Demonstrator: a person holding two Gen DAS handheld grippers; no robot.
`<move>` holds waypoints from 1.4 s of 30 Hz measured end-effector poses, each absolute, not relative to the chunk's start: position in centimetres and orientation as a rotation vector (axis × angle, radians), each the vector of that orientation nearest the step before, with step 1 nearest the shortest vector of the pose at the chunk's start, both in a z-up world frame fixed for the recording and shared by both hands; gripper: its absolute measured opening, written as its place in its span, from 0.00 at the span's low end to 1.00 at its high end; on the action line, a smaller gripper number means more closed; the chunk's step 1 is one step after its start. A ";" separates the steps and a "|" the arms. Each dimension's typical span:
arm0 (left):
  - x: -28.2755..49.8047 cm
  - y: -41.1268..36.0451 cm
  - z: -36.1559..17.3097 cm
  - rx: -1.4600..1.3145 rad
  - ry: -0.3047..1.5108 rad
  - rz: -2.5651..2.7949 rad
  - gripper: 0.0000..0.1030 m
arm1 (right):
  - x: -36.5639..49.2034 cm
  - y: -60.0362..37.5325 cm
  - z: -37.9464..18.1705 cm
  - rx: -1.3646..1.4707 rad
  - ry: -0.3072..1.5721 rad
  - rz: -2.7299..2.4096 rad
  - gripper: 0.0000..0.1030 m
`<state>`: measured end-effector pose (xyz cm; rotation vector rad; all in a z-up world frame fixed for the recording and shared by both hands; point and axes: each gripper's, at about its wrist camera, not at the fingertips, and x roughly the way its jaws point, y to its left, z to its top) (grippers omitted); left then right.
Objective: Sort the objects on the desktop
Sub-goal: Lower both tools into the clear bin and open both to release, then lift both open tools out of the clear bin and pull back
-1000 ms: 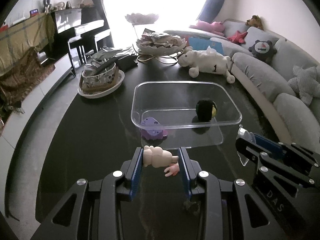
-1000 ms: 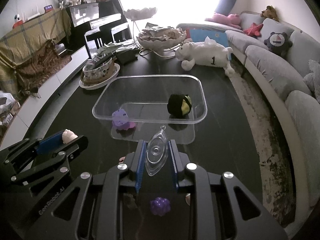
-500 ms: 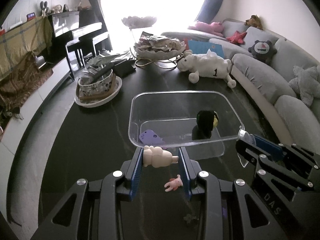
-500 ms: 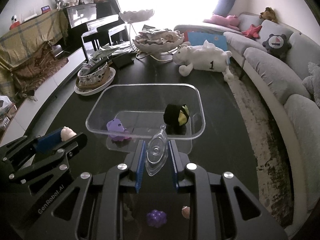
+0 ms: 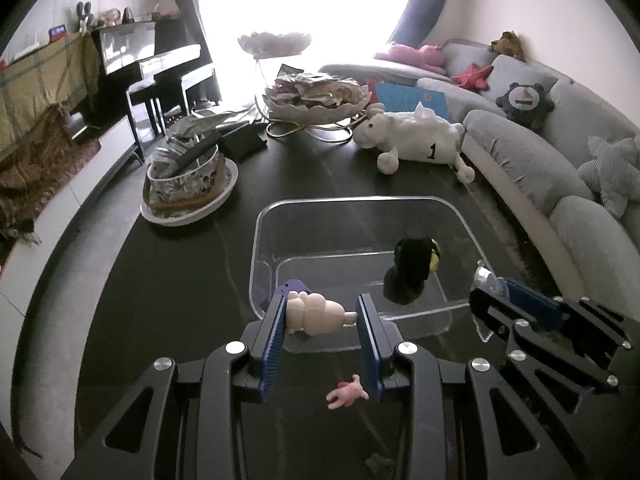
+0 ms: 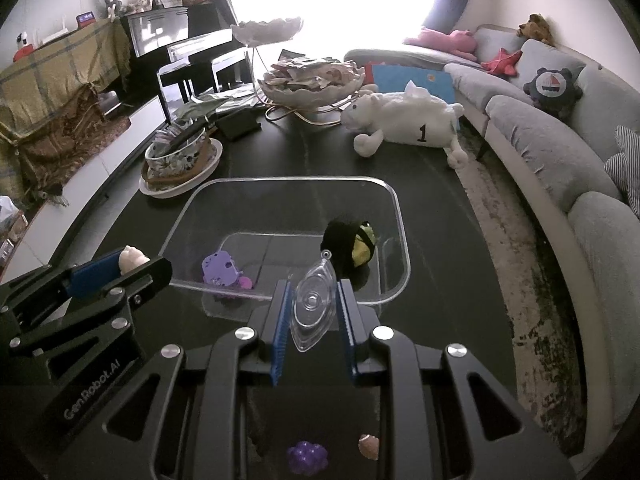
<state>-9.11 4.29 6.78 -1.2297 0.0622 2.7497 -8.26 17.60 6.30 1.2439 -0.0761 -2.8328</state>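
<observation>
My left gripper is shut on a cream snowman-like figure, held at the near rim of a clear plastic bin. My right gripper is shut on a clear eye-shaped plastic piece, also at the bin's near rim. Inside the bin lie a black-and-yellow ball and a purple toy. A small pink figure lies on the dark table under my left gripper. A purple berry toy and a small shell lie under my right gripper.
A white plush sheep lies beyond the bin. A patterned bowl on a plate stands at the left. A tiered dish of wrappers stands at the back. A grey sofa curves along the right.
Both grippers have moved forward and up with their objects, from short of the bin to its near rim. The pink figure now lies behind the left fingertips.
</observation>
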 end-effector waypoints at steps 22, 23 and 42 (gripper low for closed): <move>-14.9 4.5 5.4 -1.291 0.004 2.734 0.52 | -13.8 18.4 4.9 1.313 -0.118 -2.778 0.27; -15.1 4.3 5.3 -1.296 -0.002 2.743 0.57 | -13.8 18.6 4.8 1.322 -0.120 -2.780 0.34; -9.8 2.8 6.3 -1.306 0.059 2.777 0.64 | -8.8 19.6 5.4 1.315 -0.109 -2.805 0.46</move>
